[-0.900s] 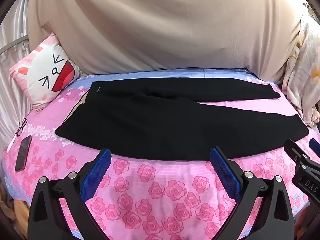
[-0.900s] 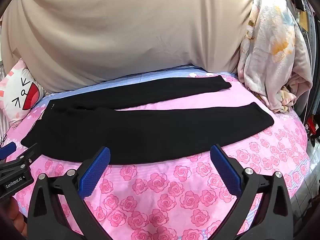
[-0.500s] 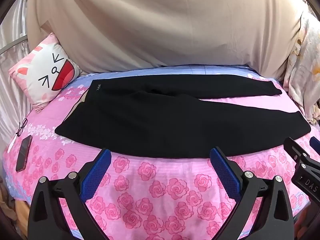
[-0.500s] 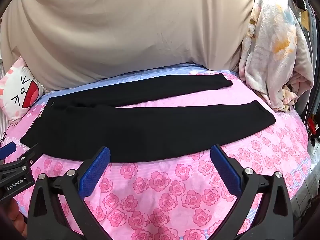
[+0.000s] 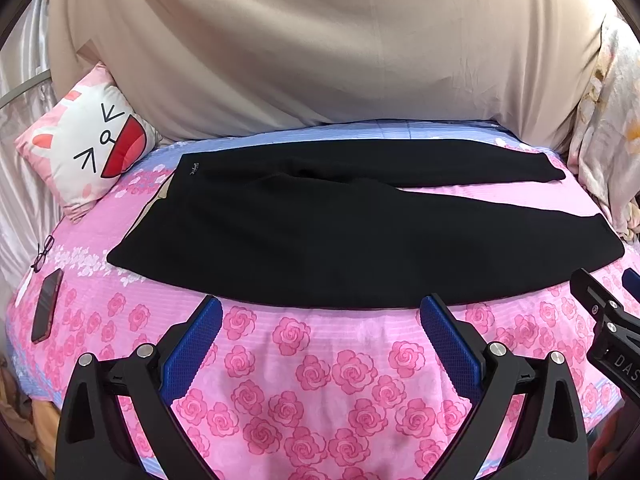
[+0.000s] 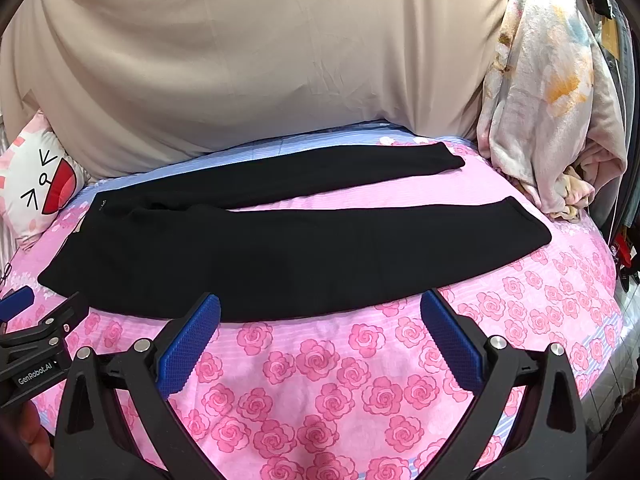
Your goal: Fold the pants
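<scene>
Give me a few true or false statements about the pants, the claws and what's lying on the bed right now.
1. The black pants lie spread flat, legs apart. True.
2. The left claw grips the pants. False: it is open, holding nothing.
3. The right claw is open. True.
4. A phone lies on the pants. False: it lies on the rose sheet, apart from them.
5. The cat pillow sits at the waistband end. True.
</scene>
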Demonstrator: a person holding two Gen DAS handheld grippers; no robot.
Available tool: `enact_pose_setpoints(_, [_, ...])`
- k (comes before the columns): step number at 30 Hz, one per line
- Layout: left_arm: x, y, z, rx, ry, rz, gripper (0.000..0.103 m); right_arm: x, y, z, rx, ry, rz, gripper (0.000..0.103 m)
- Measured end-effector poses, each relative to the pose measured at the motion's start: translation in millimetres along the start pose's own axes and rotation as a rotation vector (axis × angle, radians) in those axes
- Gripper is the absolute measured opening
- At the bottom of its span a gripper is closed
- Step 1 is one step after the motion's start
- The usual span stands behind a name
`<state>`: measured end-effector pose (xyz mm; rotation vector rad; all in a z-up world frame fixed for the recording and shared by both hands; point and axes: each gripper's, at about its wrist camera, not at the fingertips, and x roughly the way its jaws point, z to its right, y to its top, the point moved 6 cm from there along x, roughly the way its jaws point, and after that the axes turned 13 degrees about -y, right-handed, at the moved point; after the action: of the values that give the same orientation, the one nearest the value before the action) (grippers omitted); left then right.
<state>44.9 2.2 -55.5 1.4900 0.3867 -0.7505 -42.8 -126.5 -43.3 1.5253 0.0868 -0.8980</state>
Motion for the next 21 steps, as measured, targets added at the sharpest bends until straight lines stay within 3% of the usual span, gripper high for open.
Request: enact_pose_setpoints(21, [4.9, 0.6, -1.5, -0.004, 0.011, -0.018, 0.098, 0.3, -0.8, 1.3, 0.001, -0.005, -0.003, 0.098])
